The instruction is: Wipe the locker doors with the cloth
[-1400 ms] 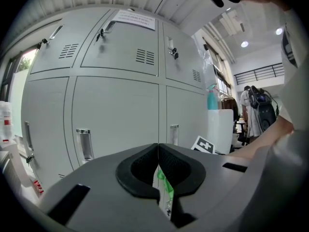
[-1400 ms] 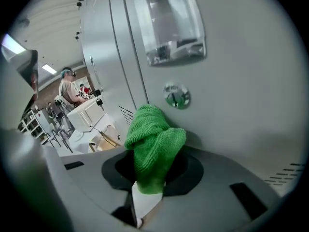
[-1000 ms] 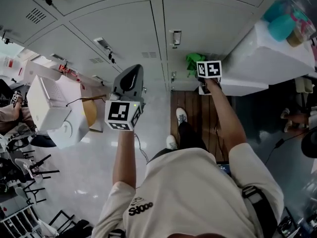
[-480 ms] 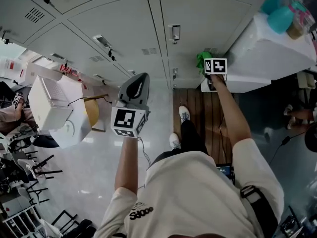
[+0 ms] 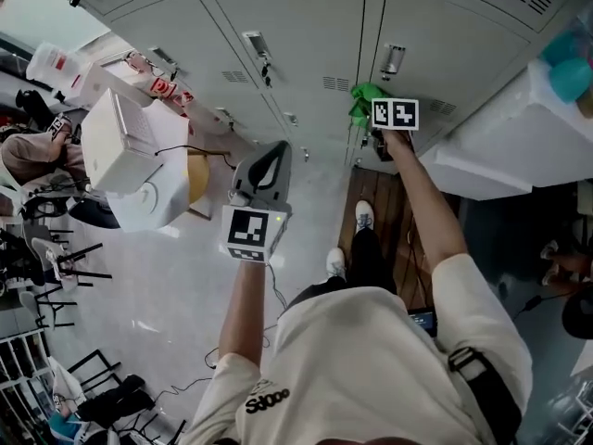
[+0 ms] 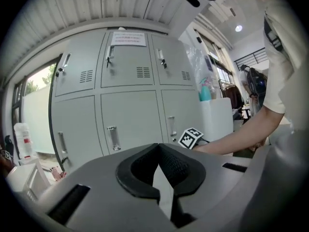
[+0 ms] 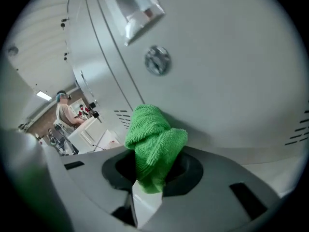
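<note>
The grey locker doors [image 5: 306,44] are filling the top of the head view and are facing both gripper cameras. A white counter [image 5: 500,142] is standing against them at the right, and a white box [image 5: 116,151] is sitting on the floor well off to the left. The person is standing on the floor between these, reaching both arms toward the lockers.

The left gripper [image 5: 274,148] is hanging clear of the doors, well apart from them. In its own view its jaws are meeting at the tips with nothing between them [image 6: 158,148].

The right gripper [image 5: 374,130] is reaching up to a lower door beside the counter, and its jaws are clamping a bunched green cloth [image 7: 152,139]. The cloth [image 5: 364,100] is sticking out past the jaws and appears to be pressing on the door panel, just below a round lock [image 7: 157,61] and the metal handle [image 7: 137,8] above it.
</note>
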A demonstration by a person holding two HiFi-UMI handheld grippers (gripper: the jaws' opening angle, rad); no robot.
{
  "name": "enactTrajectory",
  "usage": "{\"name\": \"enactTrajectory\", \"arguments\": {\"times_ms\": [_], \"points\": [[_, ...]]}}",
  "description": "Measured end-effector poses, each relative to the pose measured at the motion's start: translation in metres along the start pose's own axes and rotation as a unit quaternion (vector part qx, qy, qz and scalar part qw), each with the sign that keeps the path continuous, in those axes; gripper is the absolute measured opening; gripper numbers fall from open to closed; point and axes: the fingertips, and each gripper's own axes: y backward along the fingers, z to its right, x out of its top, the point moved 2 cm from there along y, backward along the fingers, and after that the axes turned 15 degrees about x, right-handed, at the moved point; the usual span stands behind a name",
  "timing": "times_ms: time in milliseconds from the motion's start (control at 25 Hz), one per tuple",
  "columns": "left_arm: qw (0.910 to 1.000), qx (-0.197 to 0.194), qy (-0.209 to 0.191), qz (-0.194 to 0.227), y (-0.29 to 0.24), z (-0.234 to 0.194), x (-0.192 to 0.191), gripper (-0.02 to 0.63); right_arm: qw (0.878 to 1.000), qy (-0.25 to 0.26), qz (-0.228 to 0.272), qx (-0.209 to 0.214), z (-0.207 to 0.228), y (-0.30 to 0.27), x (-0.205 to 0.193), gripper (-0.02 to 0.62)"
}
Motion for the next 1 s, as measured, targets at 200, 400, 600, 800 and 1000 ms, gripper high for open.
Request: {"name": "enactTrajectory", "arguments": {"times_ms": [200,400,600,800,1000], "points": [[0.9996,0.002,-0.015,0.024,0.023,-0.001,0.011,0.018,0.995,0.039,0.087,0.04,-0.052,0.04,0.038,0.083],[0.9982,-0.022,-0.005,0.056,0.038,0.007,0.032,0.018,0.982,0.105,0.148,0.056,-0.115,0.121,0.067,0.083],[0.9947,-0.058,0.013,0.084,0.045,0.018,0.061,0.018,0.963,0.204,0.172,0.027,-0.175,0.216,0.077,0.083],[0.9907,-0.1,0.008,0.093,0.046,0.042,0.081,0.018,0.946,0.257,0.196,-0.021,-0.213,0.3,0.065,0.083],[0.9844,-0.138,-0.006,0.109,0.055,0.073,0.102,0.018,0.939,0.266,0.21,-0.059,-0.228,0.353,0.042,0.083]]}}
